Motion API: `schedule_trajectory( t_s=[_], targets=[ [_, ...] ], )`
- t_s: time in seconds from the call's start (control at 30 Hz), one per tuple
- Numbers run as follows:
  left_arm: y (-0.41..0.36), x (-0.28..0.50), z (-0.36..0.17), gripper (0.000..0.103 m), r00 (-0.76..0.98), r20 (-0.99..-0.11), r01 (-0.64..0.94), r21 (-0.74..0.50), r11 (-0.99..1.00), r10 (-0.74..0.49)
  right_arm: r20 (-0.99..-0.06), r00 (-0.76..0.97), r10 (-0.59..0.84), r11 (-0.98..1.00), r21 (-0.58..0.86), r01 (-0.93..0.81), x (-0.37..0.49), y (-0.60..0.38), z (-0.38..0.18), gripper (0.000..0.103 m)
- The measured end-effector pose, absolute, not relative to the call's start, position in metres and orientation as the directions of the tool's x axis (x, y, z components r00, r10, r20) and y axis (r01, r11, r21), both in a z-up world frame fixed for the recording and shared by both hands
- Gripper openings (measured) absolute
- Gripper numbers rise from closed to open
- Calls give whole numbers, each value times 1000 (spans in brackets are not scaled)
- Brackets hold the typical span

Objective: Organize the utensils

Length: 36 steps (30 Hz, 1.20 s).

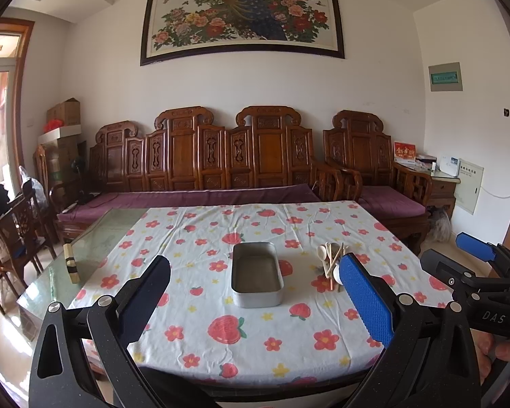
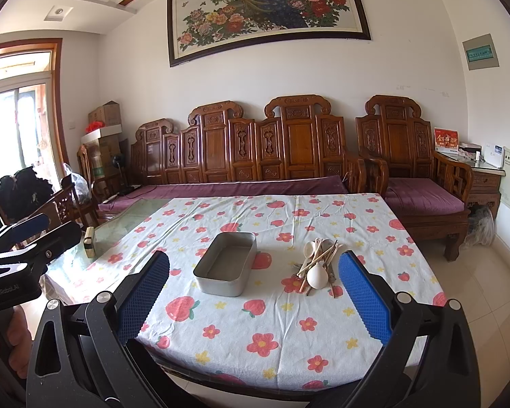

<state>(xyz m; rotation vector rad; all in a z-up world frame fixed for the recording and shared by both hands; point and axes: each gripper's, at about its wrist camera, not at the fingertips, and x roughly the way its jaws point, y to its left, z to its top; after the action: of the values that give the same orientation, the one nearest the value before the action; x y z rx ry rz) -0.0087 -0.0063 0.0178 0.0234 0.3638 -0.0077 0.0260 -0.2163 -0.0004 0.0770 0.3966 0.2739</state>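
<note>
A grey metal tray [image 1: 257, 280] [image 2: 225, 265] stands empty in the middle of the flowered tablecloth. To its right lies a heap of utensils [image 1: 333, 262] [image 2: 318, 267]: white spoons and wooden chopsticks, piled across each other. My left gripper [image 1: 255, 301] is open and empty, held above the near part of the table, in front of the tray. My right gripper [image 2: 255, 297] is open and empty, also near the front edge, between tray and heap. Each gripper shows at the side of the other's view, the right one [image 1: 479, 261] and the left one [image 2: 27, 234].
The tablecloth [image 1: 255, 333] covers most of a glass-topped table; bare glass [image 1: 95, 248] shows on the left with a small wooden block [image 1: 70, 262] on it. A carved wooden sofa [image 1: 221, 170] stands behind, chairs at the left.
</note>
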Motion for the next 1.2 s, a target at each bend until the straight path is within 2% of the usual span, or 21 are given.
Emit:
schedule_trajectory(
  t_s=[0.73,1.2],
  targets=[
    [-7,-8,14,97,933,-360,14,24,1000,-4,-376,884,278,960,128,-247,27,-209,-2,100],
    [-7,30,-15,97,899,-434,73,21,997,-57,-414,869,272,962,107,-250,63,-222,-25,100]
  ],
)
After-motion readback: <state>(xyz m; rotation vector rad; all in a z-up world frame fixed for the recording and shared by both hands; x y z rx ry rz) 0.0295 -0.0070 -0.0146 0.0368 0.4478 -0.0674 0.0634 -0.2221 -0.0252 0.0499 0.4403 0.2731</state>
